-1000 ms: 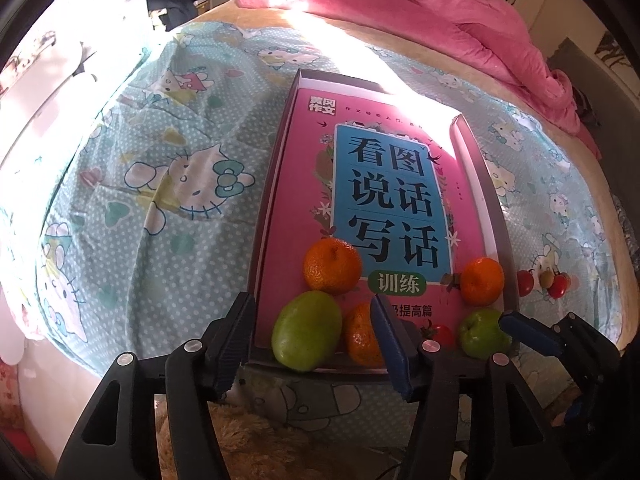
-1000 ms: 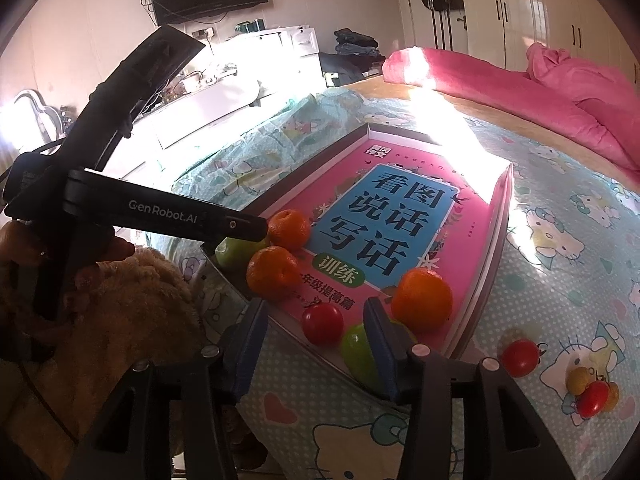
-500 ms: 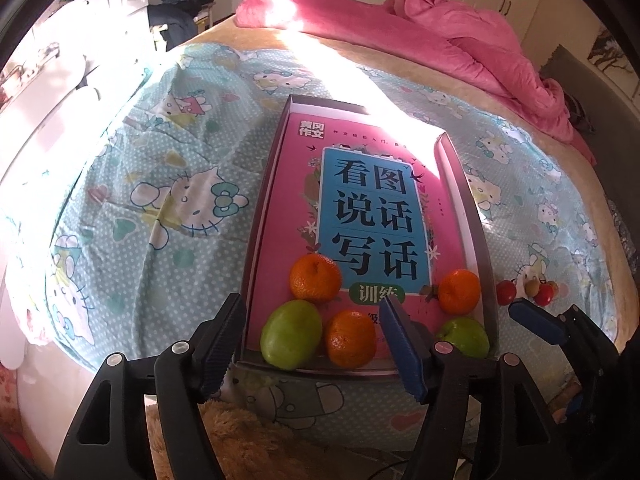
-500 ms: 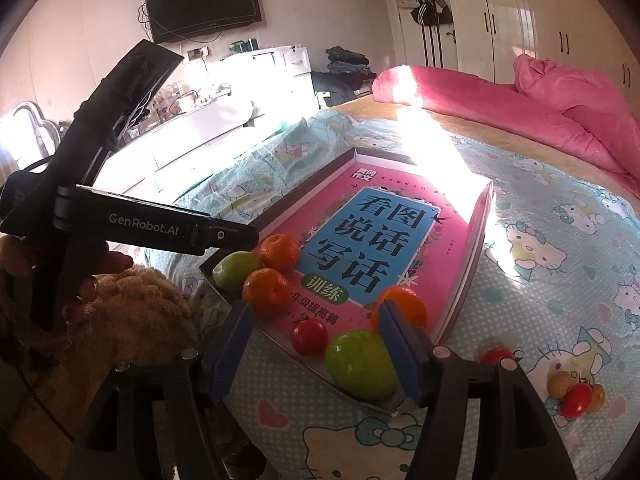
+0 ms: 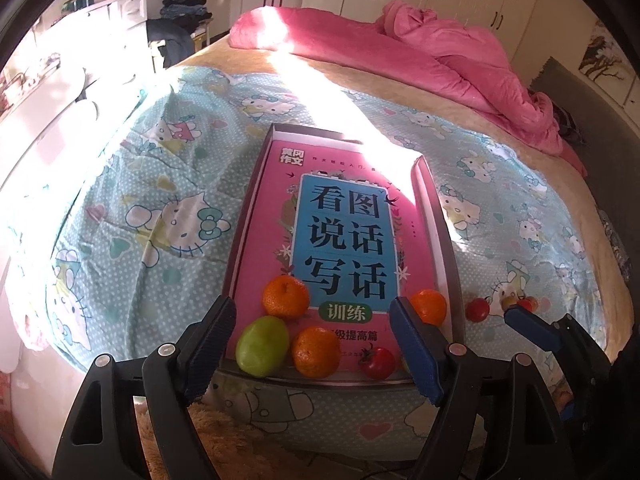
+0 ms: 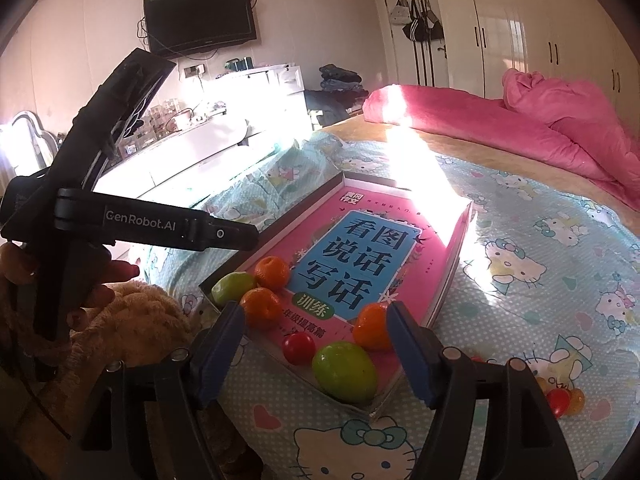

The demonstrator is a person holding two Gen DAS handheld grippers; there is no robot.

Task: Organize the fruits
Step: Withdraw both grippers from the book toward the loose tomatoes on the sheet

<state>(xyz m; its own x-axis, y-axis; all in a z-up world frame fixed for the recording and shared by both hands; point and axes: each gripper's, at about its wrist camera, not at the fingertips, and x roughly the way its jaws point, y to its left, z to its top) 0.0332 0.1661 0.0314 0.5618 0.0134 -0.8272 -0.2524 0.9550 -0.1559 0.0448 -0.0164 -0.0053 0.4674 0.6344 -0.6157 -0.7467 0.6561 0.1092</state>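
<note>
A dark-rimmed tray (image 5: 443,236) lies on the bed with a pink book (image 5: 276,216) inside it. On its near end rest a green fruit (image 5: 262,346), two oranges (image 5: 286,296) (image 5: 316,352), a red tomato (image 5: 378,364) and a third orange (image 5: 430,307). My left gripper (image 5: 312,305) hovers above them, jaws opening, pressing on nothing. In the right wrist view a second green fruit (image 6: 344,372), the tomato (image 6: 298,348) and an orange (image 6: 372,326) lie beyond my right gripper (image 6: 315,309). Its jaws are opening too, with nothing gripped.
Several cherry tomatoes (image 5: 478,309) (image 6: 558,400) lie loose on the cartoon-print sheet (image 5: 160,216) right of the tray. A pink duvet (image 5: 460,52) is heaped at the far end. A fluffy brown item (image 6: 132,320) sits below the person's hand (image 6: 100,276) on the left gripper (image 6: 244,240).
Both grippers' jaws have widened, and both have lifted up and back from the tray's near end. The fruits stay lying on the book.
</note>
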